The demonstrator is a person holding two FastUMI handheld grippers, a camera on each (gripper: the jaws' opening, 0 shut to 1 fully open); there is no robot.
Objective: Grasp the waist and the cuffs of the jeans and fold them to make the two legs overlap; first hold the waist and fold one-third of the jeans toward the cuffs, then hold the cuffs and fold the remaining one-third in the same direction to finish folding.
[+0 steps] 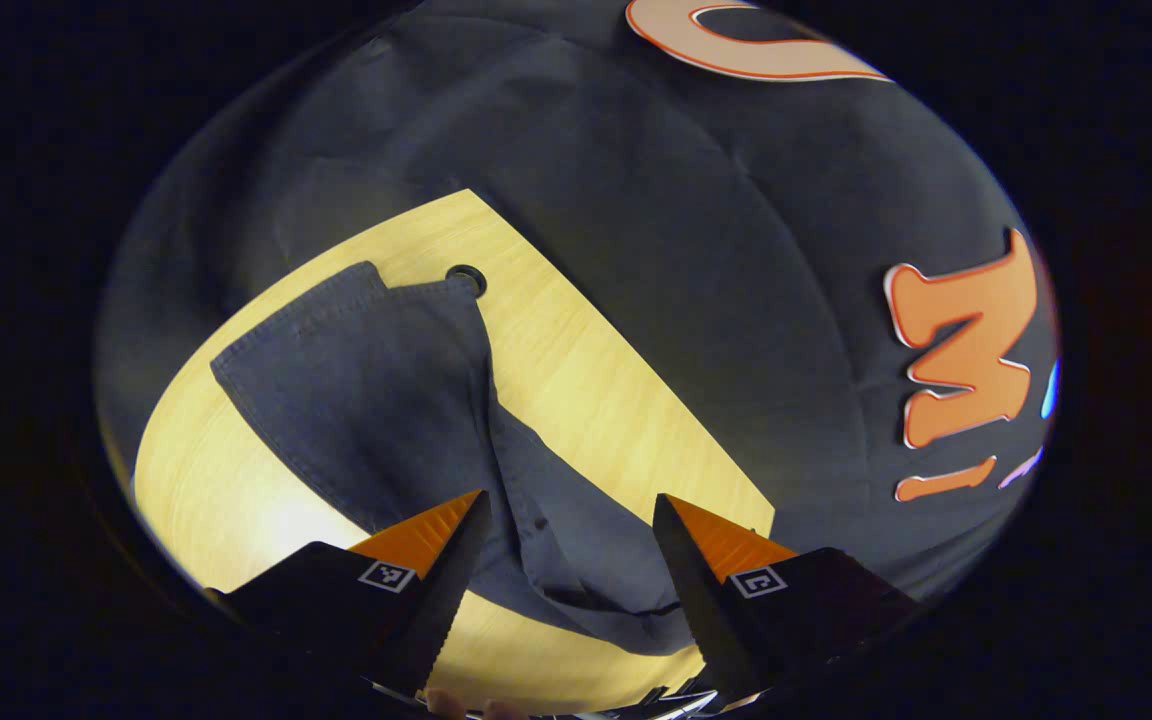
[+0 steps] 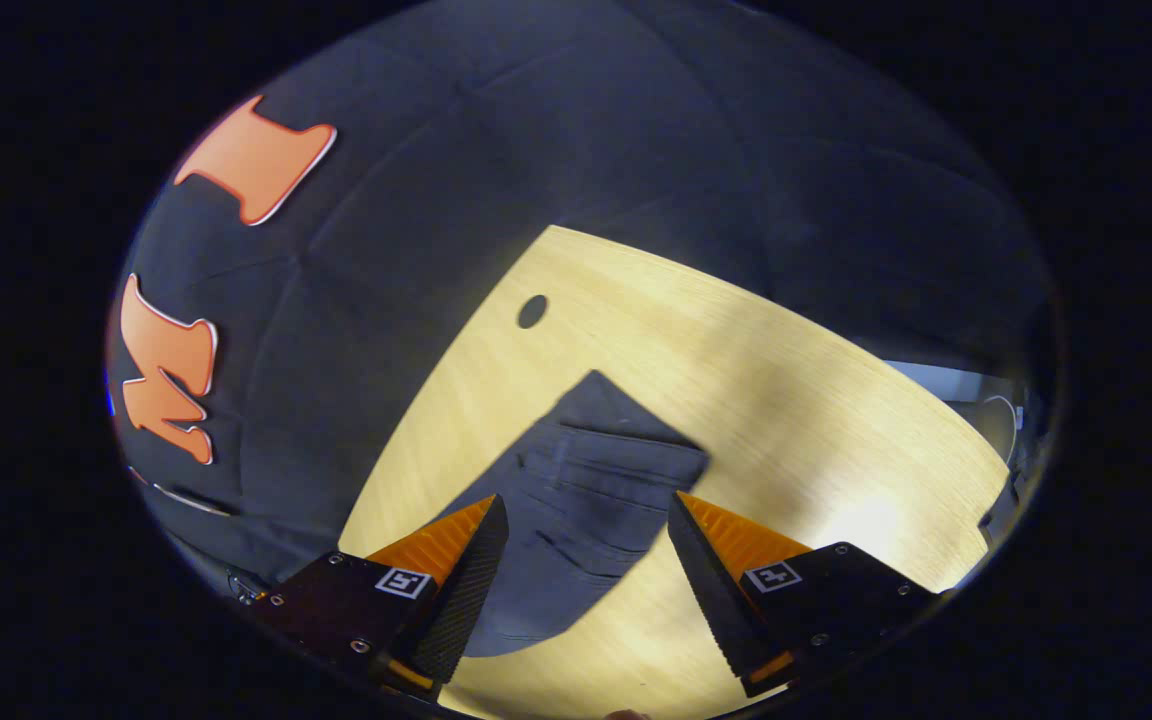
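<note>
The jeans (image 1: 376, 400) lie flat on the wooden desk (image 1: 586, 380), one end near the desk's grommet hole (image 1: 465, 277). Bare desk borders both long edges. Left hand-held gripper (image 1: 571, 510) and right hand-held gripper (image 2: 586, 515) hover released above the denim.

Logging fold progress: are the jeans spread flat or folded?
Partly folded: the jeans lie on the table with denim layers overlapping, not yet compact.
</note>
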